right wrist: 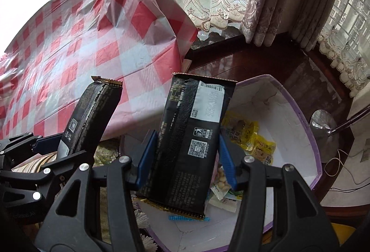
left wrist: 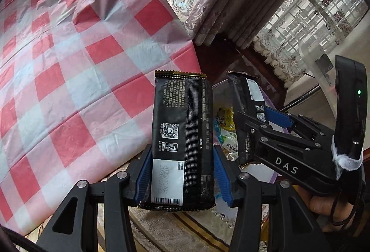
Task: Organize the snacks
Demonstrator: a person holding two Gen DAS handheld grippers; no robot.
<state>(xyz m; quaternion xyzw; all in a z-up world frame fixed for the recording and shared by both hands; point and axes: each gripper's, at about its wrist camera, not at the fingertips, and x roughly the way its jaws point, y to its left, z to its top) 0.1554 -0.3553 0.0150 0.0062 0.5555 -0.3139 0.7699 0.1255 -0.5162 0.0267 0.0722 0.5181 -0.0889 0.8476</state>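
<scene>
Both jaws clamped on black snack packets [left wrist: 182,143] [right wrist: 192,141].

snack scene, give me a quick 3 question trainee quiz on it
1. True or false: each gripper is clamped on a black packet.
2. Which packets already lie in the white box? A) yellow ones B) red ones C) none
3. What pattern is on the tablecloth?

Key
1. True: the left gripper is shut on the left packet, and the right gripper is shut on the right packet.
2. A: the yellow packets lie inside, under the right packet.
3. Red and white checks.
</scene>
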